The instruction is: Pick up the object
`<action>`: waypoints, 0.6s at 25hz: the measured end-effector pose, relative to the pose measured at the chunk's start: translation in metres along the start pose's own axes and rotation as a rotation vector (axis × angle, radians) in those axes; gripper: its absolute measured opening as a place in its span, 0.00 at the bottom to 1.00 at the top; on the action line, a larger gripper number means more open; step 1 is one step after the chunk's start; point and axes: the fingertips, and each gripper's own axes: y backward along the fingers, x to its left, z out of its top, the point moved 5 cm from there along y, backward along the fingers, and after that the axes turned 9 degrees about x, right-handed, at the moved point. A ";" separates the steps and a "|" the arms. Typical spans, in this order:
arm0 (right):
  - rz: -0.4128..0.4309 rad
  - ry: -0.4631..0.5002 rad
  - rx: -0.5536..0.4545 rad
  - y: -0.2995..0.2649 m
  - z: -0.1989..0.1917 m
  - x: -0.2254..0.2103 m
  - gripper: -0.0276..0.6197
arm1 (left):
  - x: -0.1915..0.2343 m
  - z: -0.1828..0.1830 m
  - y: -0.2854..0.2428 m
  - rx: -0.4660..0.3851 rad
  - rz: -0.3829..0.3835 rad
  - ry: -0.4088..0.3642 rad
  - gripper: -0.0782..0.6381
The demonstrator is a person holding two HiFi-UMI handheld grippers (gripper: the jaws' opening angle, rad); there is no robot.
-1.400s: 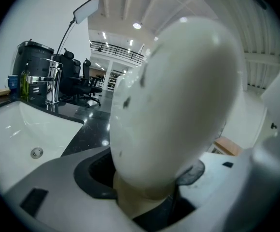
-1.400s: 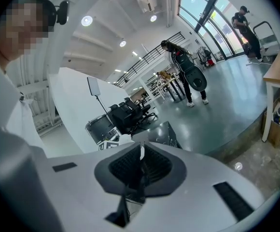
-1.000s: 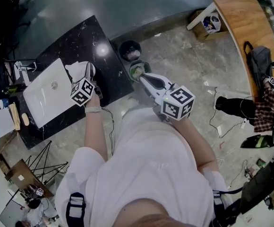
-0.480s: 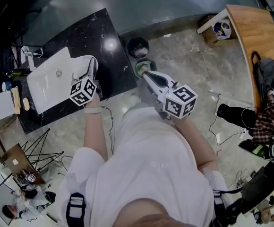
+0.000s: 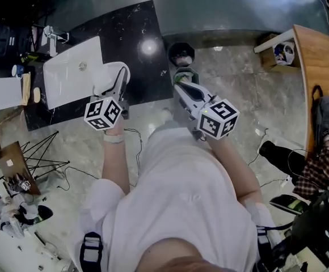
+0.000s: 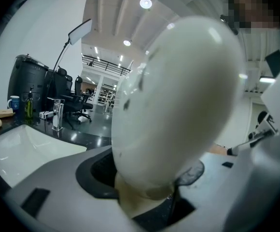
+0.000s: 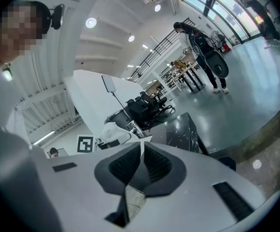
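Observation:
A smooth white rounded object [image 5: 109, 74] [image 6: 178, 100] is held in my left gripper [image 5: 119, 83] [image 6: 147, 197], which is shut on its lower end. It hangs over the front part of the black marble counter [image 5: 133, 33], just right of the white sink [image 5: 68, 75]. In the left gripper view the object fills most of the picture. My right gripper [image 5: 181, 83] [image 7: 141, 151] is shut with nothing between its dark pads. It points past the counter's right corner, above the stone floor.
A faucet [image 5: 51, 38] stands behind the sink. A black bin [image 5: 181, 54] sits on the floor by the counter's corner. To the right are a curved wooden table [image 5: 317, 61], a backpack [image 5: 326, 115] and a seated person's legs [image 5: 289, 152]. A tripod [image 5: 34, 152] lies at the left.
The head view has swung, so the counter and sink now sit more squarely ahead. My left gripper still holds the white object by the sink; the right gripper stays shut.

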 end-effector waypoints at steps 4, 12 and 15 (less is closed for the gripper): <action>0.054 0.016 0.027 -0.007 -0.005 0.009 0.07 | -0.007 -0.003 0.030 -0.023 0.007 0.010 0.51; 0.153 0.050 0.071 -0.027 -0.012 0.032 0.07 | -0.025 -0.019 0.080 -0.050 0.014 0.048 0.51; 0.198 0.063 0.092 -0.037 -0.016 0.043 0.07 | -0.033 -0.027 0.094 -0.060 0.016 0.068 0.51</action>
